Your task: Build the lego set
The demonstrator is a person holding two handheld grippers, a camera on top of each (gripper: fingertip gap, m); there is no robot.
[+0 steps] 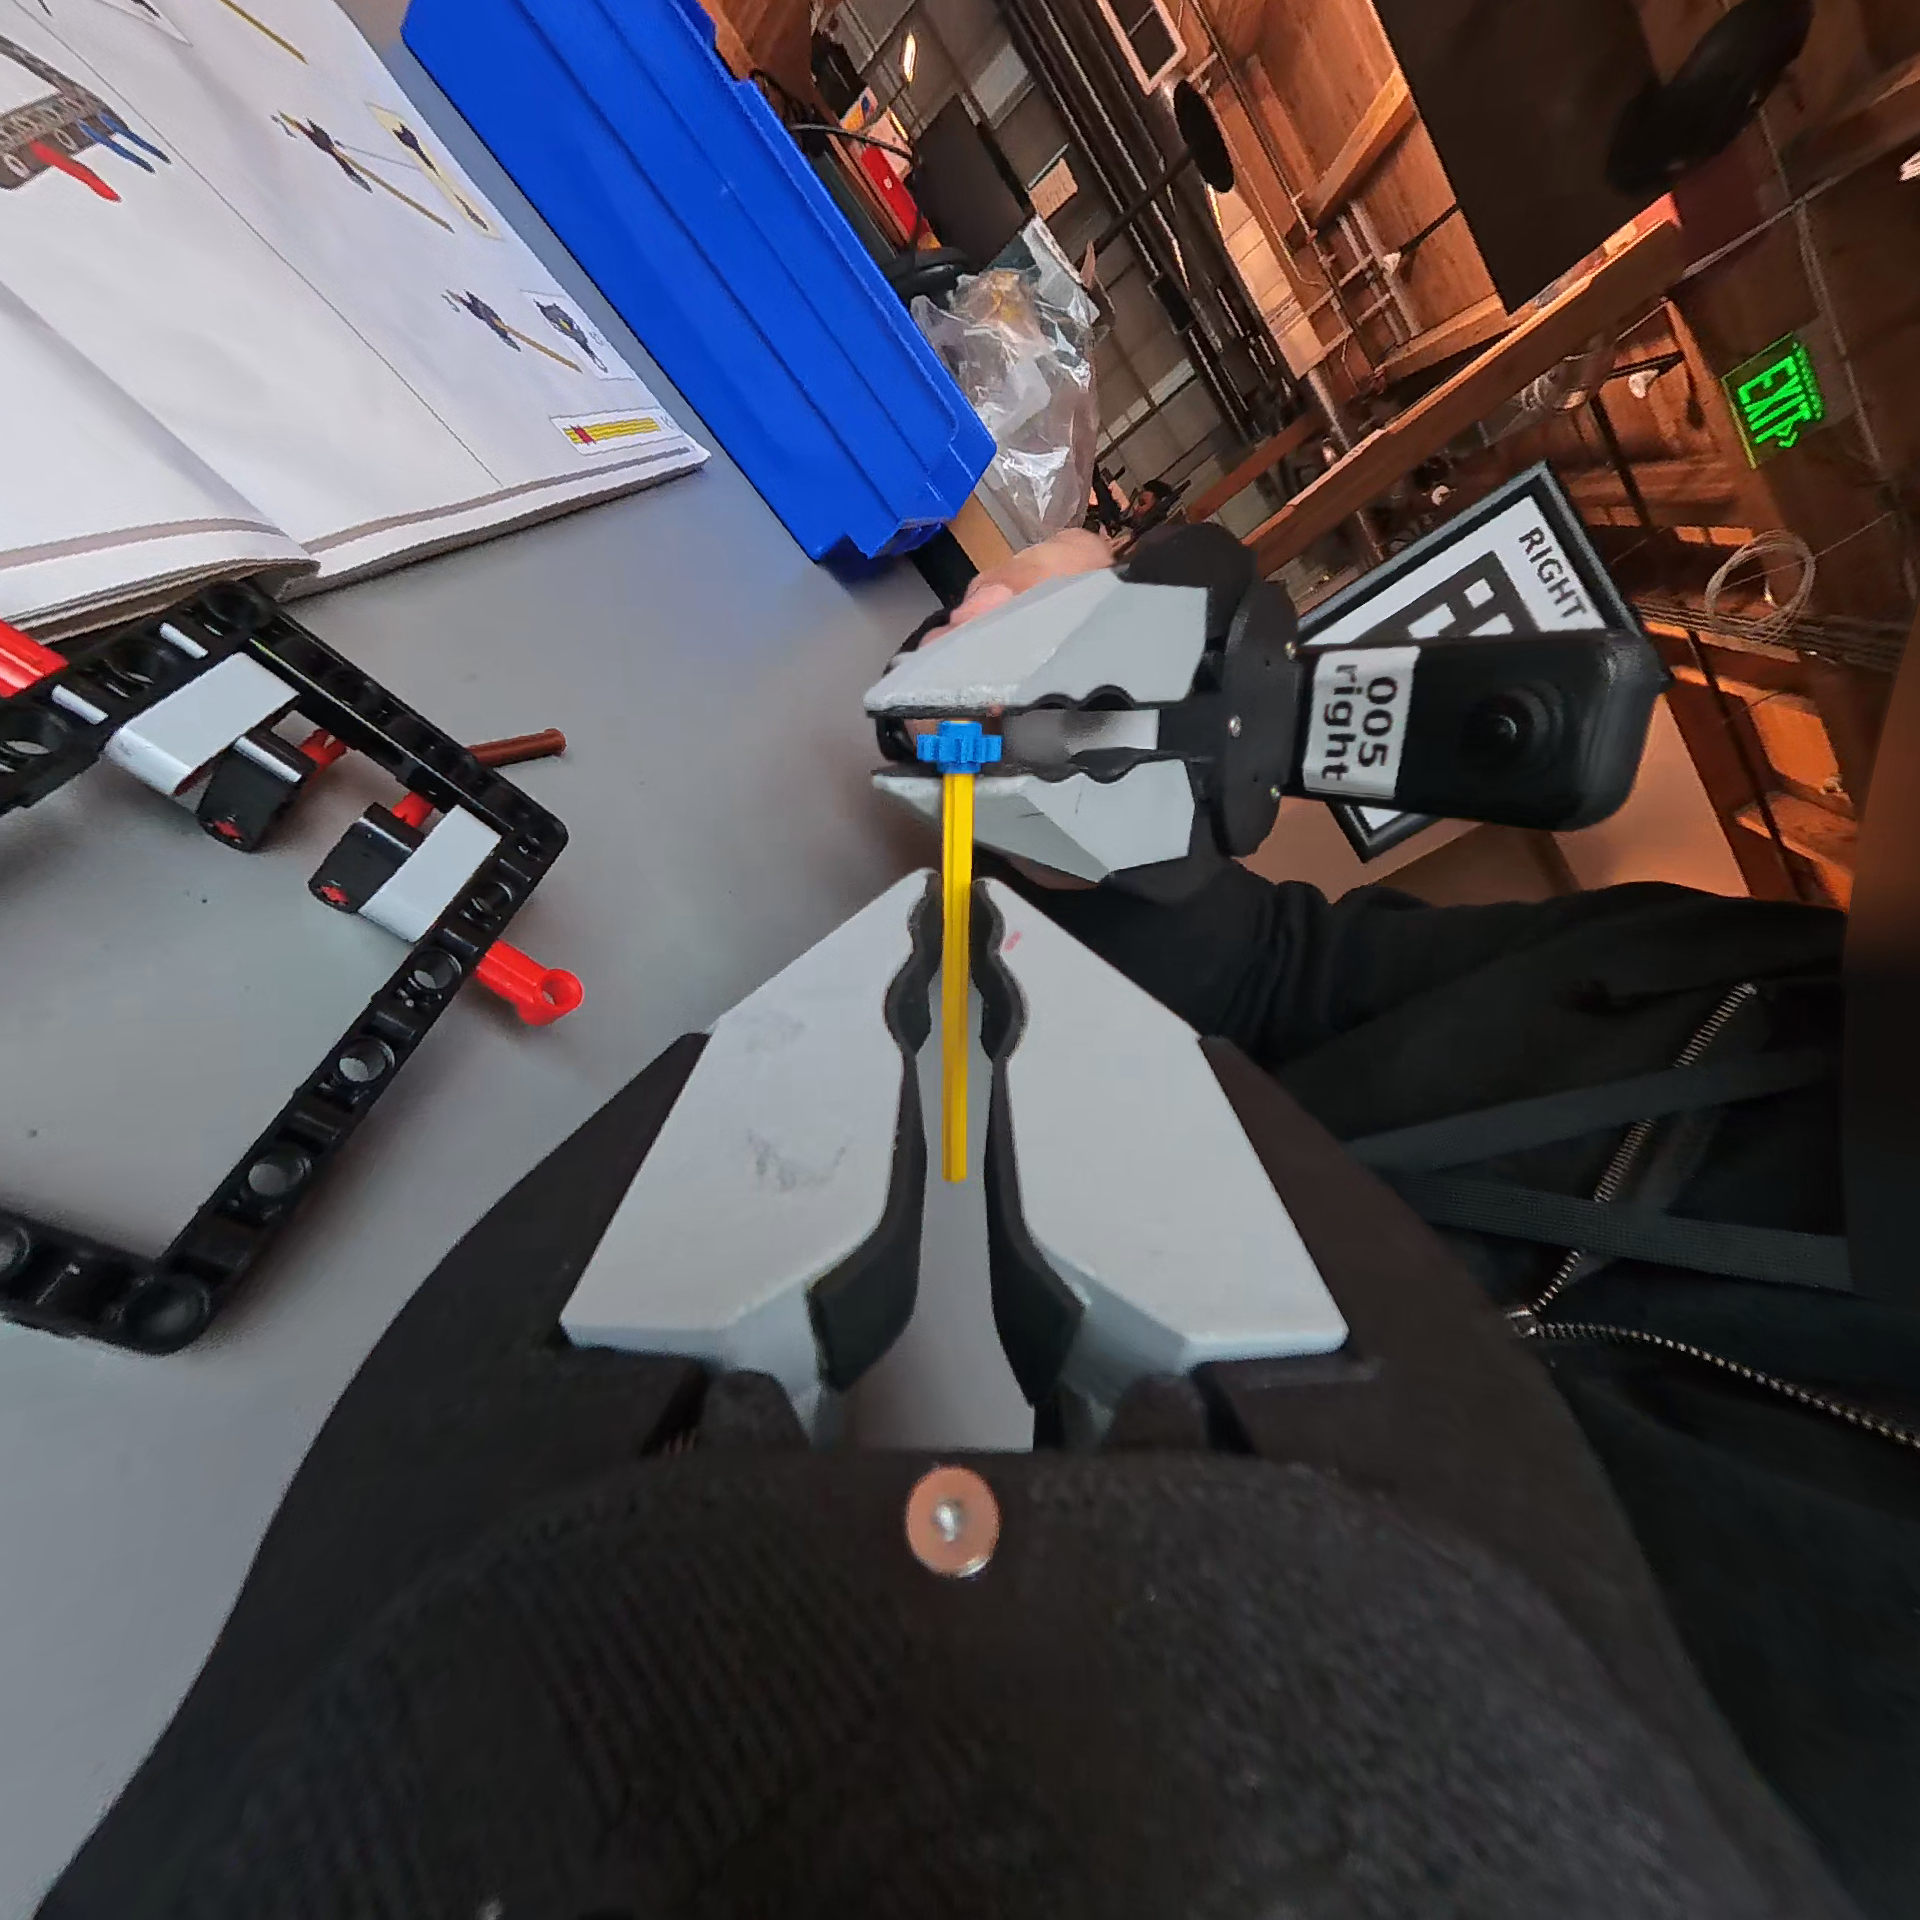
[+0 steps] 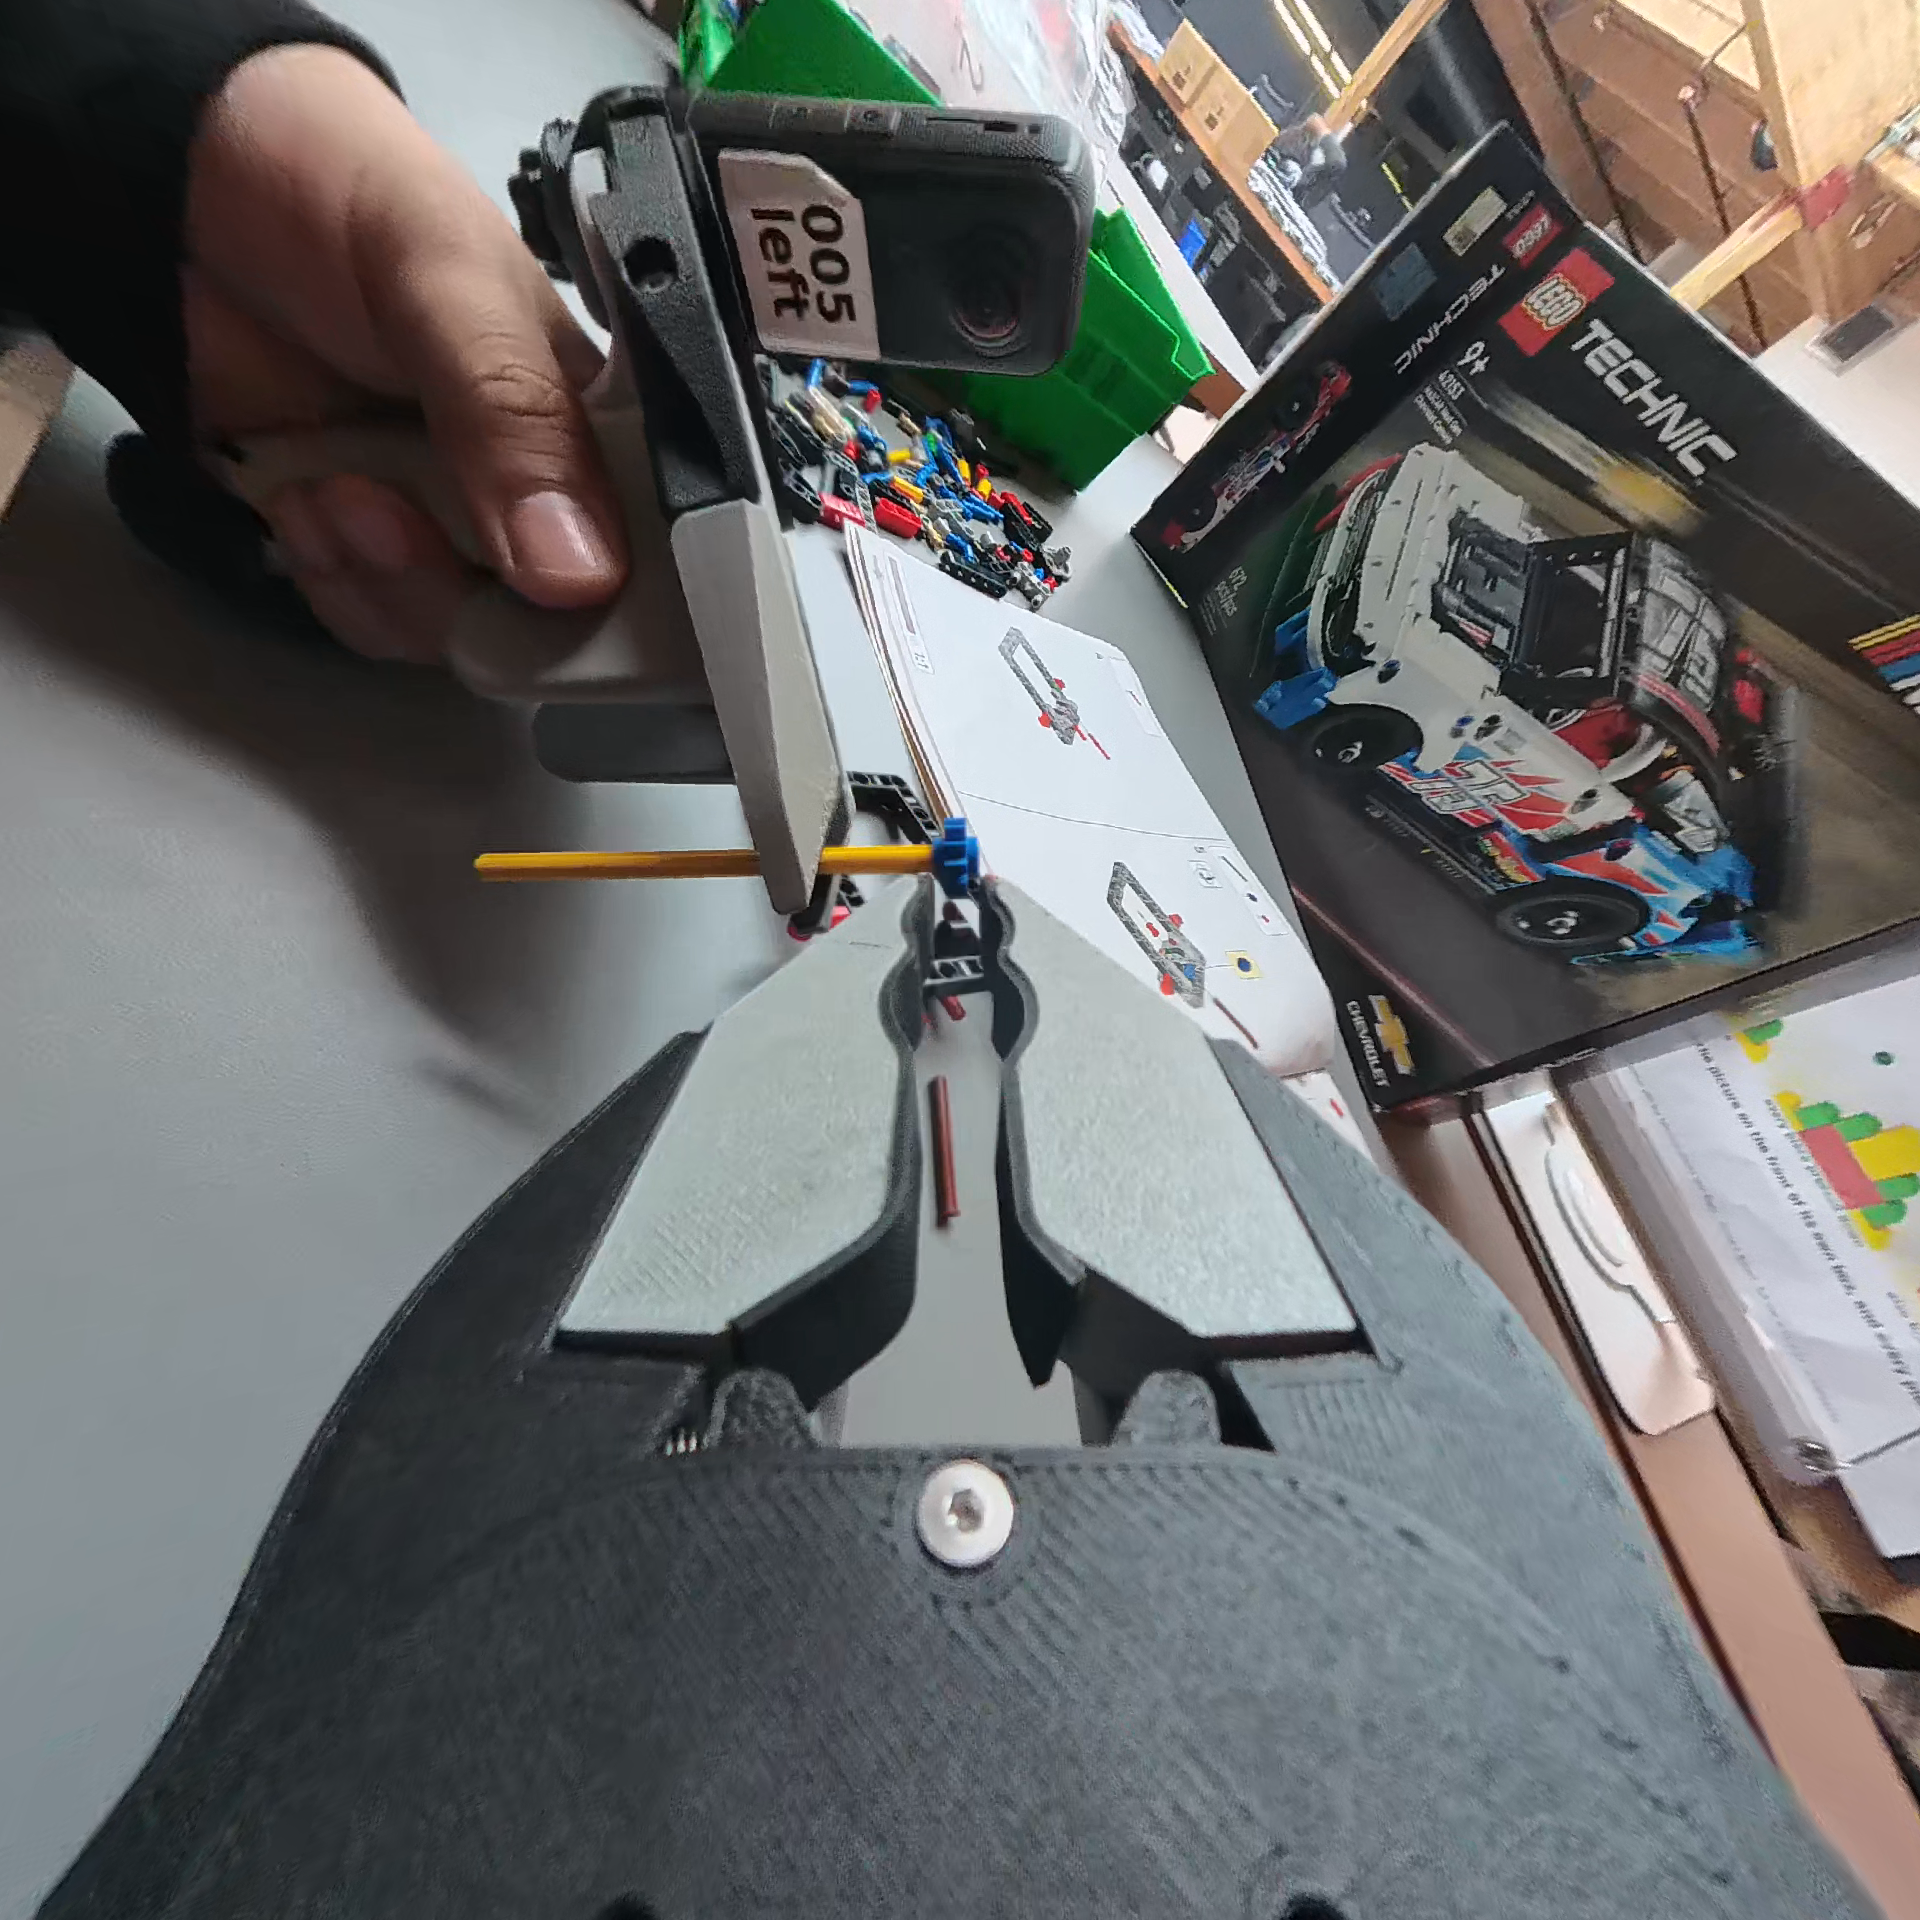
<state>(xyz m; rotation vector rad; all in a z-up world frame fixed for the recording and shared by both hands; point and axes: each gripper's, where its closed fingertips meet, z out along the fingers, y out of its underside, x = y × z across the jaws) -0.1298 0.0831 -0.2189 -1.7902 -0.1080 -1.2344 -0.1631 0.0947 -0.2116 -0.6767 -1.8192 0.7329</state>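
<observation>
Both tongs grip: left tongs [image 1: 951, 904] pinch the yellow axle [image 1: 956, 987], right tongs [image 2: 956, 894] clamp the blue gear [image 1: 957, 747]; push straight along the axle, no twisting.

Black frame [image 1: 312, 935] and booklet [image 1: 260, 364] crowd the left.

A blue bin [image 1: 717, 260] sits far ahead and left of the left claw on the grey worktop [image 1: 644, 644], a crumpled clear bag [image 1: 1023, 374] beyond it. Green bins [image 2: 1101, 384] lie far ahead of the right claw, papers with coloured block drawings [image 2: 1808, 1195] to its right.
</observation>
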